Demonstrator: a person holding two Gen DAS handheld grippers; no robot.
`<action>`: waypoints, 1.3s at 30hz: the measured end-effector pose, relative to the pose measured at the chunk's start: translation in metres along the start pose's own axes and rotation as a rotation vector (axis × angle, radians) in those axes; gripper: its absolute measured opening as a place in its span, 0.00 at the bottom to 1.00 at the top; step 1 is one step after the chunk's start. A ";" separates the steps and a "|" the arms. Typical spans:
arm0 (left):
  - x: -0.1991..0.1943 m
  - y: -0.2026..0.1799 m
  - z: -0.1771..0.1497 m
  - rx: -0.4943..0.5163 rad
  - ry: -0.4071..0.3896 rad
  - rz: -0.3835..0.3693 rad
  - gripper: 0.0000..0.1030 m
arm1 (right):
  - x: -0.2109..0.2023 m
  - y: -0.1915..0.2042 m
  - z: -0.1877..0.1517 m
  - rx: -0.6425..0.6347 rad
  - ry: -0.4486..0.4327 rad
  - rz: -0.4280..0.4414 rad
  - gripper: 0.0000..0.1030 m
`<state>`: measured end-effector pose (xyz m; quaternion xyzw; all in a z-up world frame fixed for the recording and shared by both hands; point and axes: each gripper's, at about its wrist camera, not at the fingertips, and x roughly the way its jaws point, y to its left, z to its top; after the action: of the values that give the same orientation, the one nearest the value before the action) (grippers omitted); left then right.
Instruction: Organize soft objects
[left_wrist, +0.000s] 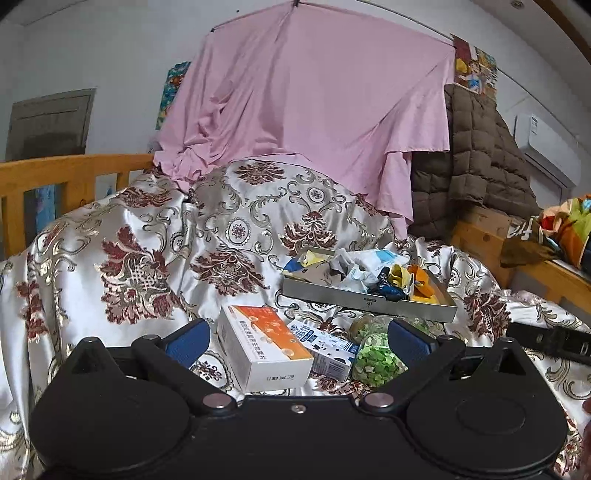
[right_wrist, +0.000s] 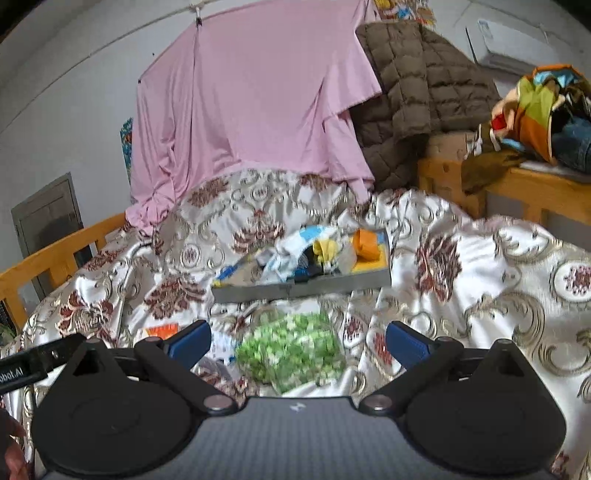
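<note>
A grey shallow tray (left_wrist: 369, 297) on the floral bedspread holds a heap of small cloth items, white, blue, yellow and orange (left_wrist: 384, 271). It also shows in the right wrist view (right_wrist: 303, 288) with its cloths (right_wrist: 314, 254). My left gripper (left_wrist: 297, 339) is open and empty, with an orange-and-white box (left_wrist: 264, 347), a blue-white carton (left_wrist: 325, 349) and a clear jar of green bits (left_wrist: 375, 352) between its fingers. My right gripper (right_wrist: 297, 341) is open and empty above the jar of green bits (right_wrist: 291, 350).
The floral satin bedspread (left_wrist: 129, 258) is bunched into a mound behind the tray. A pink sheet (left_wrist: 306, 96) and a brown quilted coat (left_wrist: 480, 155) hang behind. A wooden bed rail (left_wrist: 55, 173) runs at left; a wooden shelf with a colourful bag (right_wrist: 535, 110) stands right.
</note>
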<state>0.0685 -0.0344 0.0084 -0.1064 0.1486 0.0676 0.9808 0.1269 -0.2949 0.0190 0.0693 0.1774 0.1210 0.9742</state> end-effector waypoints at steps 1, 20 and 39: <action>0.000 0.000 -0.001 -0.002 0.006 0.003 0.99 | 0.001 0.000 -0.002 0.001 0.005 0.000 1.00; -0.001 0.000 -0.028 0.000 0.095 0.077 0.99 | 0.011 0.013 -0.027 -0.008 0.073 0.050 1.00; -0.002 0.003 -0.033 -0.012 0.112 0.107 0.99 | 0.016 0.019 -0.034 -0.033 0.088 0.047 1.00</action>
<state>0.0566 -0.0397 -0.0219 -0.1077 0.2084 0.1147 0.9653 0.1249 -0.2695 -0.0142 0.0521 0.2161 0.1497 0.9634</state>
